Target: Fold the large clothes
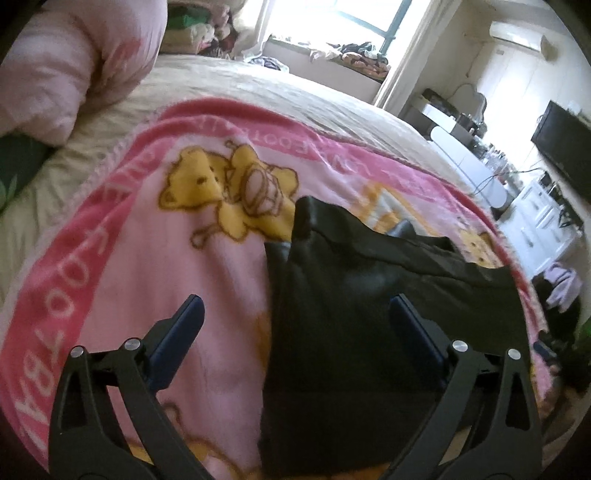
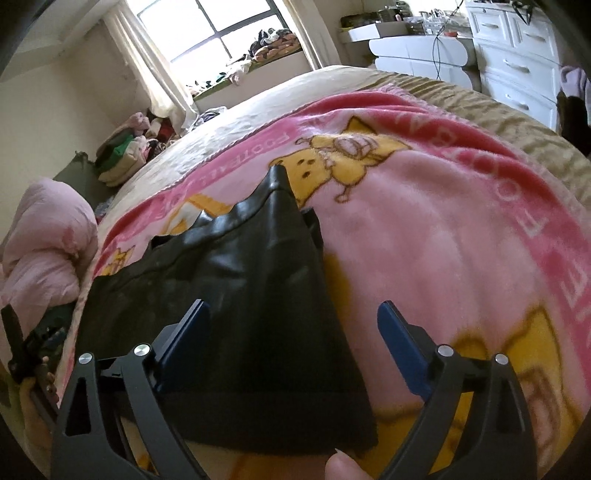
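Note:
A black garment [image 1: 354, 295] lies folded on a pink bear-print blanket [image 1: 155, 266] spread over the bed. In the left wrist view my left gripper [image 1: 295, 306] hovers above the garment's left edge with its jaws wide apart and nothing between the blue pads. In the right wrist view the same black garment [image 2: 258, 295] stretches away with a peaked fold at its far end. My right gripper [image 2: 293, 314] stands open over the garment's right edge, gripping nothing. A fingertip [image 2: 347, 467] shows at the bottom of that view.
A pink quilt [image 1: 66, 66] is bunched at the bed's left. Piles of clothes [image 2: 125, 151] sit near the window [image 2: 218, 33]. A white dresser [image 2: 517, 62] and desk stand beyond the bed's right side. Beige bedsheet [image 1: 258, 88] surrounds the blanket.

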A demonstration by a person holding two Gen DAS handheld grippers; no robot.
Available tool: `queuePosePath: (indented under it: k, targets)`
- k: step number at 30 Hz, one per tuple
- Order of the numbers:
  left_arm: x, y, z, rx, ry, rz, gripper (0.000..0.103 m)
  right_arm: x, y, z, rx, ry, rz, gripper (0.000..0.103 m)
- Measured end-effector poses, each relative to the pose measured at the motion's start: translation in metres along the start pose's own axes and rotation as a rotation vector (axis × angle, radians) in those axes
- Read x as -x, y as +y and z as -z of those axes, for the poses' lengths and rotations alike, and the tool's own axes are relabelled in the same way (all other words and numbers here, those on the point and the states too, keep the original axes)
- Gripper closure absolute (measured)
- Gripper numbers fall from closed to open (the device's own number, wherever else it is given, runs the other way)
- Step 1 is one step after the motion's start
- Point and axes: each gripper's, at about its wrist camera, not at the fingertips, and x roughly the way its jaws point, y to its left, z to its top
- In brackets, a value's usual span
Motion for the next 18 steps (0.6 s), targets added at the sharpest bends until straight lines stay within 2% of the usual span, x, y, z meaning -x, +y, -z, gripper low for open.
queuePosePath:
  k: [4,8,11,12,15,16,18]
  targets:
    - [0.005,0.004,0.016,0.015,0.032,0.032,0.009,-0.003,-0.006,0.008,-0.006,0.044,-0.006,0.012]
    - [-0.006,0.01,0.044,0.034,0.109,0.075,0.009,-0.009,-0.012,0.013,-0.023,0.091,-0.029,0.015]
    - [-0.016,0.018,0.06,0.114,0.17,0.156,0.009,-0.02,-0.022,0.021,-0.08,0.14,-0.079,0.027]
    - [-0.02,0.019,0.066,0.134,0.188,0.18,0.009,-0.023,-0.025,0.024,-0.101,0.152,-0.104,0.037]
    - [-0.023,0.011,0.074,0.106,0.18,0.178,0.01,-0.021,-0.029,0.029,-0.135,0.146,-0.13,0.05]
    - [-0.023,0.008,0.075,0.113,0.172,0.186,0.027,-0.018,-0.028,0.029,-0.131,0.14,-0.13,0.061]
    - [-0.021,0.002,0.077,0.104,0.172,0.158,0.034,-0.01,-0.028,0.029,-0.124,0.126,-0.133,0.074]
